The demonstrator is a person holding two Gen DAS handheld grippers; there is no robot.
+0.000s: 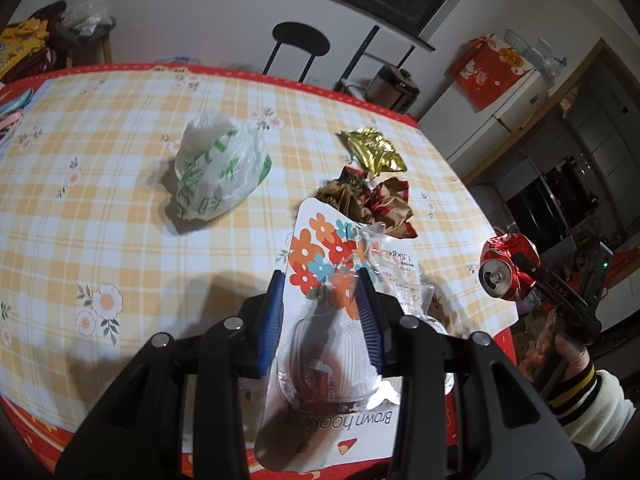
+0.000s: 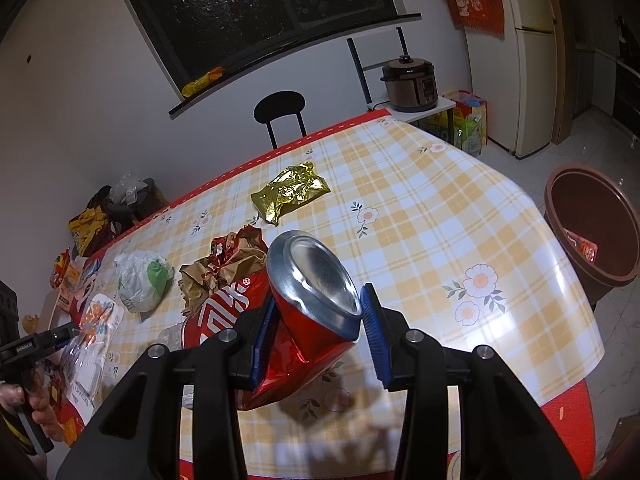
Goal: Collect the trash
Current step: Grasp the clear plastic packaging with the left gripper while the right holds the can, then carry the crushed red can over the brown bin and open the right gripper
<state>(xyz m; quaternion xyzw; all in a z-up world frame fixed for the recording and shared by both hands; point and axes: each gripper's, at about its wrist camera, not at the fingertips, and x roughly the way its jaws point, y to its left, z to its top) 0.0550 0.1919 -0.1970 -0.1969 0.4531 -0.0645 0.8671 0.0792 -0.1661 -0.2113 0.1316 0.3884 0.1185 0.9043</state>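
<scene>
Trash here is split between both hands: the right tool is pinching a crushed red can at the lower middle of its frame, and the left tool is clamped on a floral hook package, both lifted off the tabletop. The brown bin sits at the right edge of the right view. Risky bit imo: the can is dented and looks held off-centre, so it could twist out. The flimsy package could also flop or slide loose. Gold wrapper, crumpled brown paper and plastic bag are still left.
</scene>
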